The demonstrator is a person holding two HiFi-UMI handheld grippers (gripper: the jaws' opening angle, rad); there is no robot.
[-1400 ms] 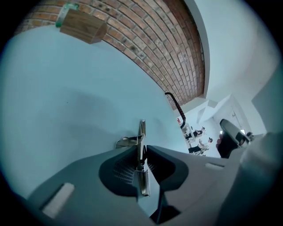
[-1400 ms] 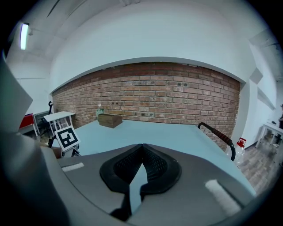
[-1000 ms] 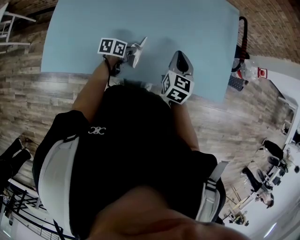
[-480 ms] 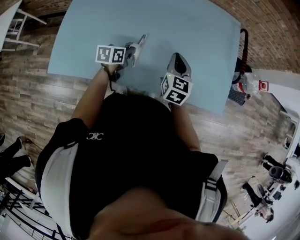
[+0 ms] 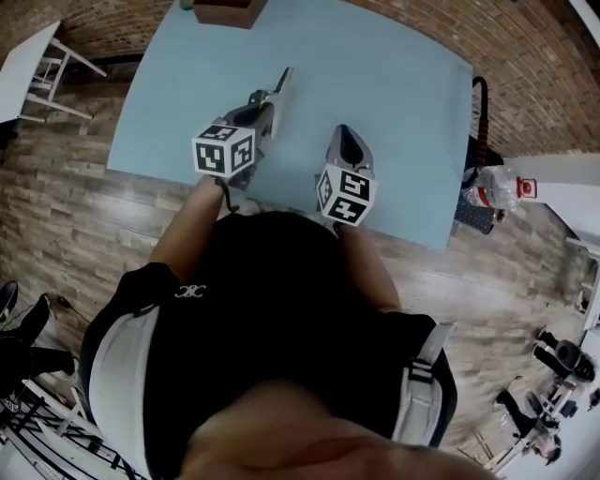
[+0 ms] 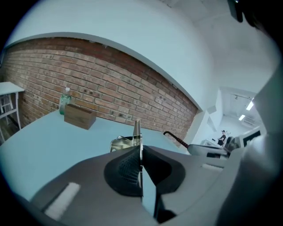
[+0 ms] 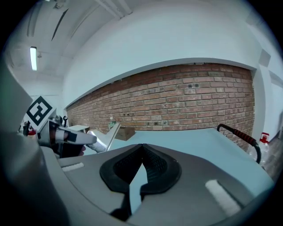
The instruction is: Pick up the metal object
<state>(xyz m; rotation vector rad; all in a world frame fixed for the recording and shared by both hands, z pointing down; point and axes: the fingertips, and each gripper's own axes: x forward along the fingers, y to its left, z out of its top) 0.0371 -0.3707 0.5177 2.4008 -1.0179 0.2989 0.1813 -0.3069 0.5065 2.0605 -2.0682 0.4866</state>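
A thin, flat metal object (image 5: 279, 84) sticks out forward from my left gripper (image 5: 265, 105), which is shut on it above the light blue table (image 5: 403, 103). In the left gripper view the metal object's (image 6: 137, 129) edge stands upright between the closed pads of the left gripper (image 6: 140, 152), with a shiny bent part of it behind the jaws. To the right, my right gripper (image 5: 346, 142) hovers over the table's near side. The right gripper (image 7: 141, 148) is shut with nothing in it. The right gripper view shows the metal object (image 7: 109, 133) at left.
A wooden box (image 5: 225, 11) stands at the table's far edge, with a bottle (image 6: 65, 99) behind the wooden box (image 6: 79, 116). A black cane-like handle (image 5: 484, 89) hangs off the table's right edge. A white stand (image 5: 37, 66) is on the floor at left, a water bottle (image 5: 492, 183) at right.
My left gripper has risen and tilted with the metal object still in its jaws. The right gripper shifted slightly. The view has moved forward, bringing the wooden box into sight.
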